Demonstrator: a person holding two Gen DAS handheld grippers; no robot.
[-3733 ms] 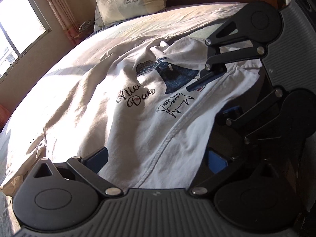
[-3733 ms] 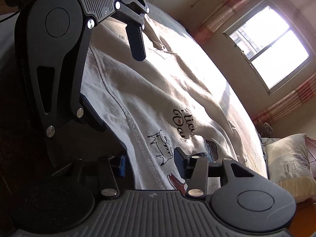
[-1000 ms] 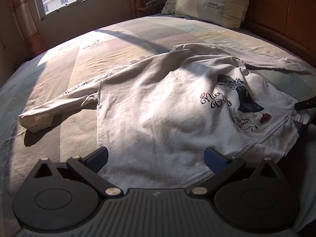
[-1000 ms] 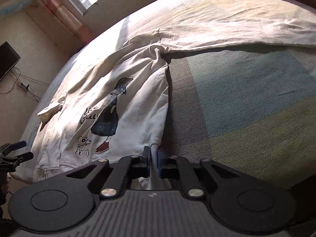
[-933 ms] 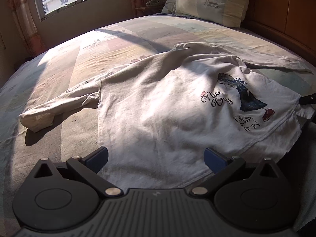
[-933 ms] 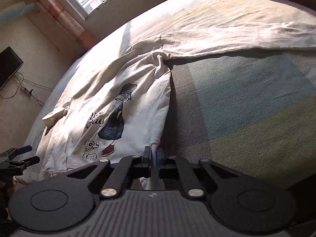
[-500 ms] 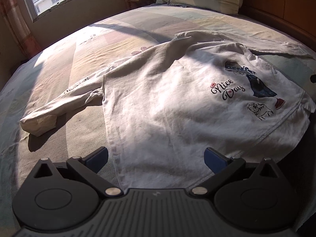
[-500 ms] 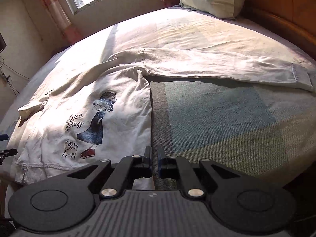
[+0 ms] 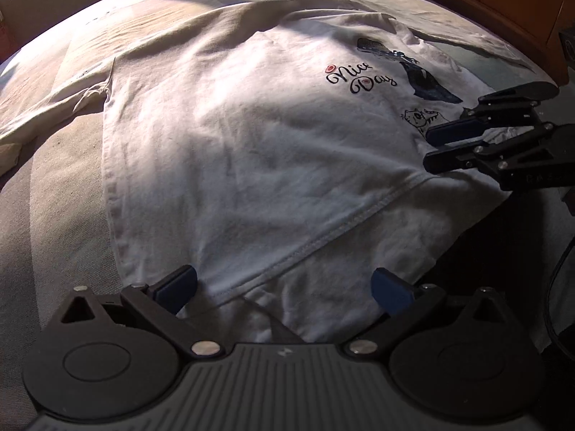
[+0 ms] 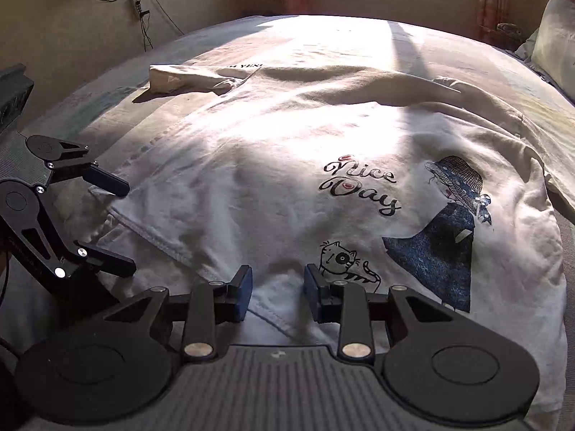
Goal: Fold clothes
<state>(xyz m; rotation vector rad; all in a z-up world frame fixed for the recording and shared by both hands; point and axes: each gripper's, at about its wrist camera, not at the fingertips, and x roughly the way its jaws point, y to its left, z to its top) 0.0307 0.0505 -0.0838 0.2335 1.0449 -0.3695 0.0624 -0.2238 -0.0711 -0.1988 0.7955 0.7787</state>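
- White long-sleeved shirt [image 10: 273, 186] with a "Nice Day" print, a girl in a blue dress and a little cat is lying spread out, front up, on the big bed with the pale striped cover [image 10: 359, 36].
- Its bottom hem [image 9: 323, 237] is lying nearest to me, partly turned over so a stitched edge is running across the cloth.
- One sleeve [image 10: 187, 79] is lying out to the far side, in the sun.
- I am holding my left gripper [image 9: 284, 285] low over the hem, with its two blue pads wide apart and nothing pinched between them.
- I am holding my right gripper [image 10: 277, 289] over the hem too, close to the little cat print [image 10: 341, 260].
- Its jaws are opening, and cloth is lying under the gap, but the pads are not squeezing it.
- Both grippers are sitting at the hem end, well apart from each other.
- A pale pillow [image 10: 555, 36] is resting at the head of the bed.
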